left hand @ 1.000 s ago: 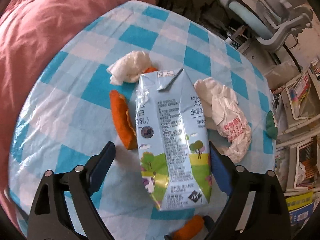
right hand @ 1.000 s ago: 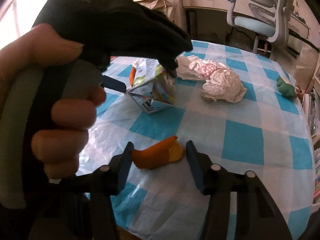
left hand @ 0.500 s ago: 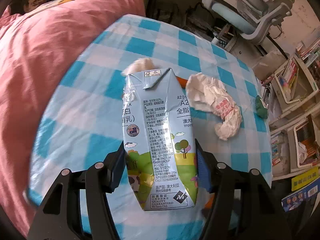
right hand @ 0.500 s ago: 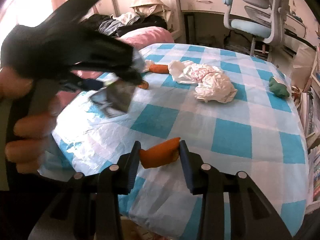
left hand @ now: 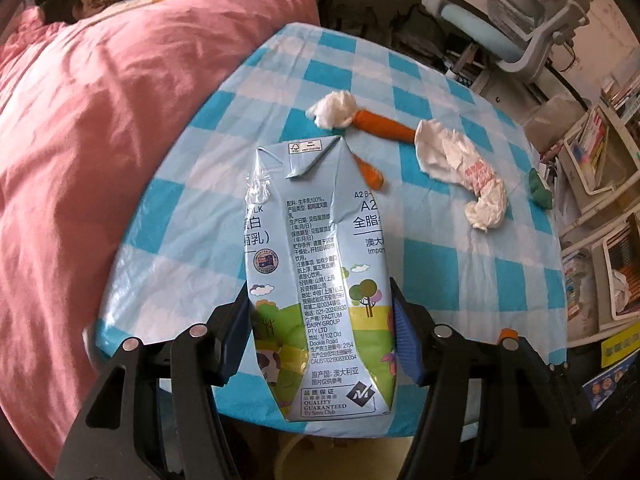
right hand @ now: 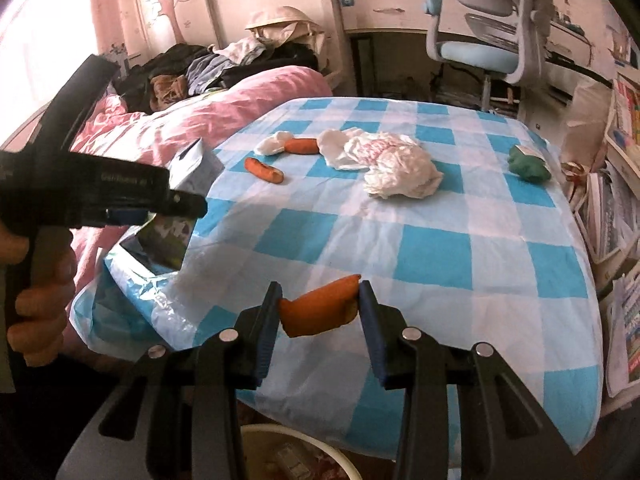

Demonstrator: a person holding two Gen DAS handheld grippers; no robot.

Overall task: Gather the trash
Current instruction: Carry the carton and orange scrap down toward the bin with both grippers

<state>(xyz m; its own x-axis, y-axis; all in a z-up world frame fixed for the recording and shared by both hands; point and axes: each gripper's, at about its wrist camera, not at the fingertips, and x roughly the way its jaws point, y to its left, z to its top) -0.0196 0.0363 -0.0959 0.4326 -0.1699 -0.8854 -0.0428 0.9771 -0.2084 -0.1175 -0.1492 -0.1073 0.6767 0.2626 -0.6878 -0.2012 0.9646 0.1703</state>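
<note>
Left wrist: left gripper (left hand: 320, 332) pinching one milk carton (left hand: 316, 280); right gripper (right hand: 319, 316) pinching one orange peel (right hand: 320, 306).

L tongs (left hand: 322, 344) clamped on lower sides of pale-blue milk carton (left hand: 316, 272), carton lifted clear of worktop (left hand: 460, 264) w/ blue-white check cloth. Jaws just closed in; both blue pads press carton. On cloth beyond: white tissue wad (left hand: 333, 109) touching orange peel strip (left hand: 382, 125); 2nd orange piece (left hand: 370, 170) partly behind carton top; crumpled white wrapper w/ red print (left hand: 464, 172) to right; green item (left hand: 540, 190) near far-right edge. Pink bedding (left hand: 100, 140) at left.
</note>
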